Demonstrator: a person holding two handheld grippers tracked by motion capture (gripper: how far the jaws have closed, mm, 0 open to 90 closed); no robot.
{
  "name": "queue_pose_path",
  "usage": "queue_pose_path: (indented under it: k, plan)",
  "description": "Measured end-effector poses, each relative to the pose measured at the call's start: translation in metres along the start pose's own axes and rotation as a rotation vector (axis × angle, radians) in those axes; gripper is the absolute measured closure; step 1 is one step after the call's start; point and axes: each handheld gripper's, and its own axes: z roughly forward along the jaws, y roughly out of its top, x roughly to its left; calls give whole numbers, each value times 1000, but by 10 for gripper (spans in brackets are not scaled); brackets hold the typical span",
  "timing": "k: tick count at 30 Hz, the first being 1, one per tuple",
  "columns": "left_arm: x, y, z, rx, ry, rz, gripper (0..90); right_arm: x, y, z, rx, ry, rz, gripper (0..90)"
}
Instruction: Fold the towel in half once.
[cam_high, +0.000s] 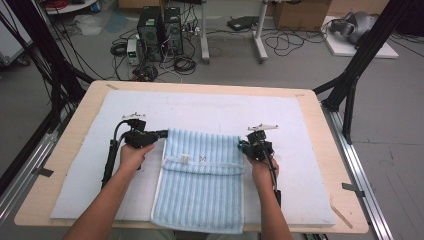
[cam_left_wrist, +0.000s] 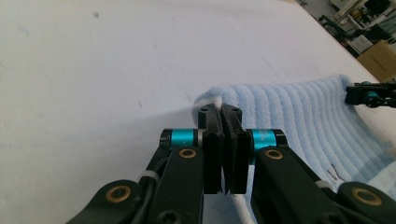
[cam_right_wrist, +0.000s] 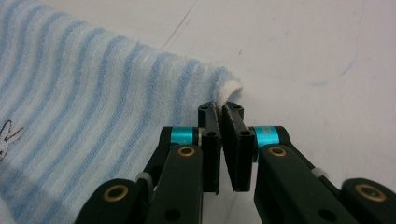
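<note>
- Here the blue striped towel (cam_high: 200, 180) lies on the white mat (cam_high: 310, 150) near the person's edge of it, its near end hanging over the table edge, and its far part is doubled back on itself; the fold in progress looks like the step in hand.
- The left gripper (cam_left_wrist: 219, 112) has its jaws pressed together on the towel's far left corner; a bit of white hem pokes up between the pads.
- The right gripper (cam_right_wrist: 220, 109) pinches the towel's far right corner in the same way, with the rolled hem curling just above its tips.
- In the high view both hands (cam_high: 134, 154) flank the towel's far edge, one at each corner, and a small white label (cam_high: 185, 159) shows on the lower layer, just toward the person from that edge.
- Judging from this, the next move calls for carrying both corners together and level, so the folded edge stays straight across the towel.
- If one corner leads, the fold will likely skew.
</note>
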Motion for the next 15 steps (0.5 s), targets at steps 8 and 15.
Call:
queue_pose_path:
  k: [8,15]
  plan:
    - [9,9,9,0,32,15,869,-6,24,14,-23,-24,-11,868]
    - [14,7,10,14,58,27,859,-3,33,25,-34,-41,-16,859]
